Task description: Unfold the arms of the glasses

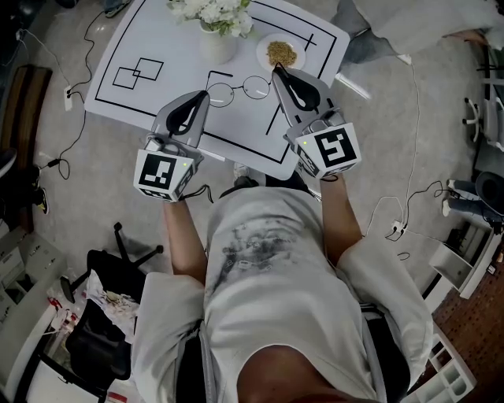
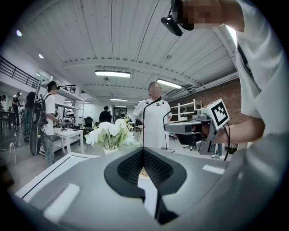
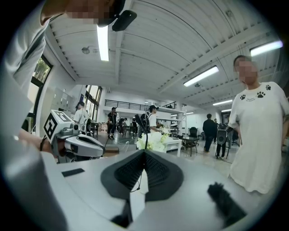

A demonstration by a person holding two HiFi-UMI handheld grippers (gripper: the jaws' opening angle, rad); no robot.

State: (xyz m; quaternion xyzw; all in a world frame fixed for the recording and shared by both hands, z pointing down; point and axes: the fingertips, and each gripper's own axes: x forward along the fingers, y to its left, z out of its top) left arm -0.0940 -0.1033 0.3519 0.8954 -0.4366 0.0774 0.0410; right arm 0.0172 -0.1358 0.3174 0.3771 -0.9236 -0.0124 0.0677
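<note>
right gripper view: the right gripper (image 3: pixel 143 152) is seen clenched, with a thin dark wire caught between its pads, judged to be one end of the thin dark wire glasses with two round lenses (image 1: pixel 238 88). the left gripper (image 2: pixel 143 150) is likewise clenched, and in the head view its tip is met by the frame's other end, so the glasses appear to be held spanned between both grippers above the white counter marked with black lines (image 1: pixel 181 47). whether the arms are folded cannot be told.

the slender frame could be bent at the bridge or a hinge if the grippers are pulled apart unevenly, and it could be dropped if one pinch is loosened. the white vase (image 1: pixel 218 49), filled with white flowers (image 1: pixel 216 12), and the small white dish (image 1: pixel 261 53), in which brownish grains (image 1: pixel 281 53) are heaped, could be knocked by a forward swing.
</note>
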